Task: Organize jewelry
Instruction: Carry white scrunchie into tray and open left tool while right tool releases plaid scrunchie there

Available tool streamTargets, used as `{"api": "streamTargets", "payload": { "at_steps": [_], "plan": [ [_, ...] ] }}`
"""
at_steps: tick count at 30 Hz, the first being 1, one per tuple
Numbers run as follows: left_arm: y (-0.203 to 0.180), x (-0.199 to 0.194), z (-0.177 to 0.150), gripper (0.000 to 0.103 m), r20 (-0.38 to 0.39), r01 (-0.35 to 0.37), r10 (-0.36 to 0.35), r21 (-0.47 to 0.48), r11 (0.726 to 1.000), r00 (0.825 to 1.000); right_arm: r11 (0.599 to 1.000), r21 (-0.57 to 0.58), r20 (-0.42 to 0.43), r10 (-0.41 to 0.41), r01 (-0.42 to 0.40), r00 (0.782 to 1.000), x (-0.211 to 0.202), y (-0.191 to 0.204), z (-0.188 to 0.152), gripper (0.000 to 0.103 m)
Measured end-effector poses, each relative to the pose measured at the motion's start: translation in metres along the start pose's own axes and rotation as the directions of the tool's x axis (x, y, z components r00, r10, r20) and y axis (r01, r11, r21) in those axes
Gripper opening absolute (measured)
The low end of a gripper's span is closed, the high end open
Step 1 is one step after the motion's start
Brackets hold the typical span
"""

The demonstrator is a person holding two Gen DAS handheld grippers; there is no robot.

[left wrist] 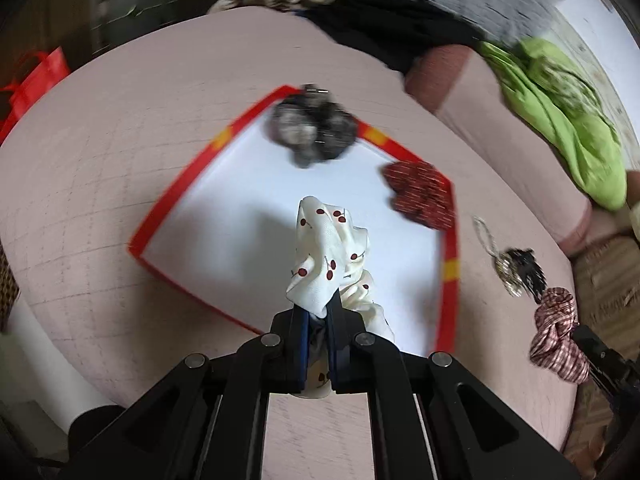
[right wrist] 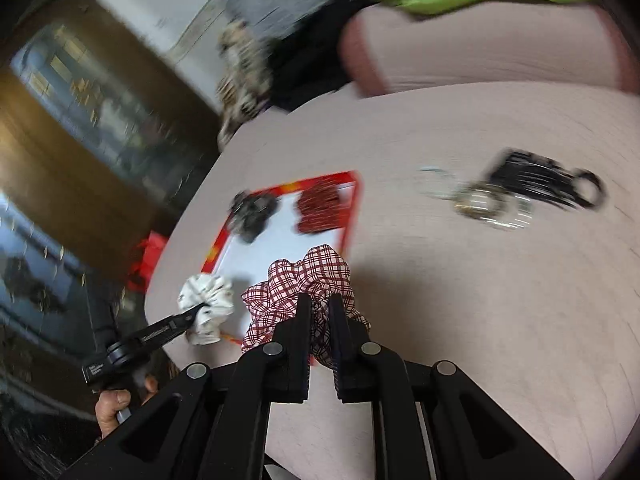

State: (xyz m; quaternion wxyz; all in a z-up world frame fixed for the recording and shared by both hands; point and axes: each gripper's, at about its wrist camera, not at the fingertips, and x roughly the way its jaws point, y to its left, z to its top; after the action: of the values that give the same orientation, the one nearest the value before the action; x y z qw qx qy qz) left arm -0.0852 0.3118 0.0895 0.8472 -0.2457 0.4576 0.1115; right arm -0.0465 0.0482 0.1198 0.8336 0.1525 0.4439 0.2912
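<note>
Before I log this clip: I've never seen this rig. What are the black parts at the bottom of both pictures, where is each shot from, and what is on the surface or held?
No robot here: a person carries hand-held tongs in each hand, with a wide-angle camera looking along each pair.

In the left camera's picture, the left tongs are shut on a white scrunchie with red cherries. In the right camera's picture, the right tongs are shut on a red-and-white checked scrunchie.

On the pink round table lies a white tray with a red rim, holding a grey-black scrunchie and a dark red patterned scrunchie. Beside the tray lie metal bangles and a black hair clip.
</note>
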Motion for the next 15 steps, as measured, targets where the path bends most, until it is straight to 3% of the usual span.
{"api": "streamTargets", "payload": {
  "at_steps": [3,7,12,14,15],
  "plan": [
    [0.016,0.009,0.006,0.007,-0.005,-0.035,0.035,-0.023,0.999,0.999,0.995,-0.101,-0.065,-0.031,0.024,0.997,0.045,0.035,-0.003,0.01],
    [0.032,0.024,0.013,0.007,-0.031,-0.093,0.092,-0.033,0.995,0.995,0.965,-0.237,-0.107,-0.136,0.108,0.985,0.095,0.061,-0.012,0.01],
    [0.041,0.029,0.018,0.009,-0.018,-0.118,0.118,-0.031,0.992,0.993,0.945,-0.294,-0.148,-0.196,0.147,0.969,0.12,0.055,-0.025,0.01],
    [0.041,0.03,0.018,0.015,-0.01,-0.104,0.104,-0.031,0.994,0.995,0.94,-0.306,-0.154,-0.208,0.154,0.966,0.125,0.052,-0.028,0.012],
    [0.04,0.03,0.018,0.021,-0.01,-0.089,0.089,-0.031,0.996,0.996,0.934,-0.317,-0.144,-0.22,0.166,0.965,0.124,0.051,-0.031,0.019]
  ]
}}
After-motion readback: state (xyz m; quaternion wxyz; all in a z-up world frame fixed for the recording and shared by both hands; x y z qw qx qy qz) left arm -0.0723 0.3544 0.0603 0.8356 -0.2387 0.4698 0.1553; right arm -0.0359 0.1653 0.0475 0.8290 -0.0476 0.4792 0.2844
